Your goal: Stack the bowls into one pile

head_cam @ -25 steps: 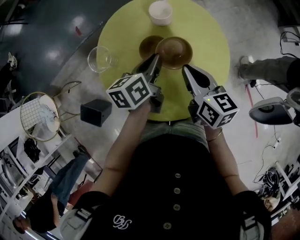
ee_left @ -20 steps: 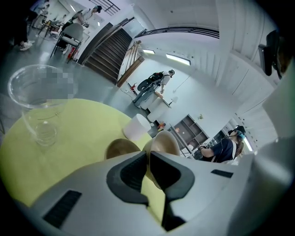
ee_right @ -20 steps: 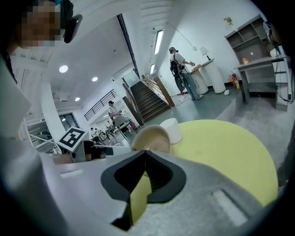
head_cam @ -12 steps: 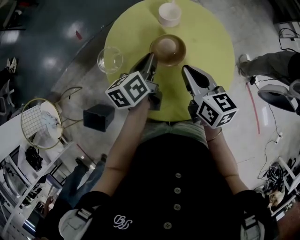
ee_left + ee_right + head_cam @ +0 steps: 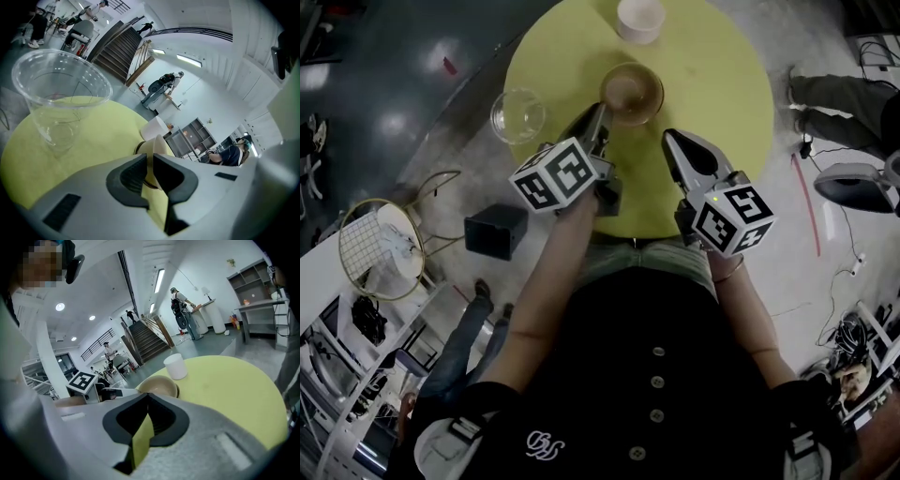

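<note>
Two brown bowls (image 5: 632, 92) sit nested as one pile near the middle of the round yellow table (image 5: 722, 84). My left gripper (image 5: 601, 112) is shut on the near left rim of the upper, tan bowl (image 5: 157, 142); a darker rim shows just beneath it. A white bowl (image 5: 640, 17) stands alone at the far edge, also in the right gripper view (image 5: 176, 365). A little right of the pile and nearer me, my right gripper (image 5: 669, 140) hovers shut with nothing in it. The pile (image 5: 159, 386) lies ahead of its jaws.
A clear plastic cup (image 5: 517, 114) stands at the table's left edge, large in the left gripper view (image 5: 58, 98). On the floor to the left are a black box (image 5: 495, 231) and a round wire basket (image 5: 380, 246). A person's legs show at the right (image 5: 844, 94).
The lighter brown bowl, beside the darker one a second ago, now rests on it. My left gripper went along, still on its rim. The right gripper barely moved.
</note>
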`<state>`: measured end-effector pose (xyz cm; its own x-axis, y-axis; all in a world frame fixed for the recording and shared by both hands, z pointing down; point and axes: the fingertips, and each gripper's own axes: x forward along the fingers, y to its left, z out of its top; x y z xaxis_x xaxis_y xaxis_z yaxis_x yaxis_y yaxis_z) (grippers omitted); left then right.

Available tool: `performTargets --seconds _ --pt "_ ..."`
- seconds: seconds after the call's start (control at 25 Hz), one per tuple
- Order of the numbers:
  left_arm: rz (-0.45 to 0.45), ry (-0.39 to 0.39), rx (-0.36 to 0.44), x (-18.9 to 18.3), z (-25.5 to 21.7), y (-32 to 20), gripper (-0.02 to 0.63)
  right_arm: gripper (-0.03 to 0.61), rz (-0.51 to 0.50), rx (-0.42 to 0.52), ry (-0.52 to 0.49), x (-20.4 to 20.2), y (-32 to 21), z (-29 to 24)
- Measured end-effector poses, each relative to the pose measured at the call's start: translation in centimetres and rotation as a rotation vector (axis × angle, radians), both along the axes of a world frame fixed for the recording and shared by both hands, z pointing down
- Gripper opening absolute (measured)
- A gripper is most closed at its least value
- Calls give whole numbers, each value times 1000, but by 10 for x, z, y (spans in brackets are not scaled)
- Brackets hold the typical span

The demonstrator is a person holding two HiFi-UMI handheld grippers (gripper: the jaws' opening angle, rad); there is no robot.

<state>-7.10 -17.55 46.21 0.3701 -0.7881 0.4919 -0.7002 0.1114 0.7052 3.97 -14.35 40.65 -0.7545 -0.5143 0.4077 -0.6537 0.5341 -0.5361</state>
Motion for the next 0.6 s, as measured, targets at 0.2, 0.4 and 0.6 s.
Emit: performTargets --seconds 0.2,0.4,0.6 --pt "14 -14 -9 1 4 -5 34 0 9 -16 2 2 -1 4" --pt "17 -44 -8 -4 7 -4 35 0 9 -35 9 2 2 11" --pt "40 -88 28 -6 1 -6 35 0 17 -41 -2 1 -1 14"
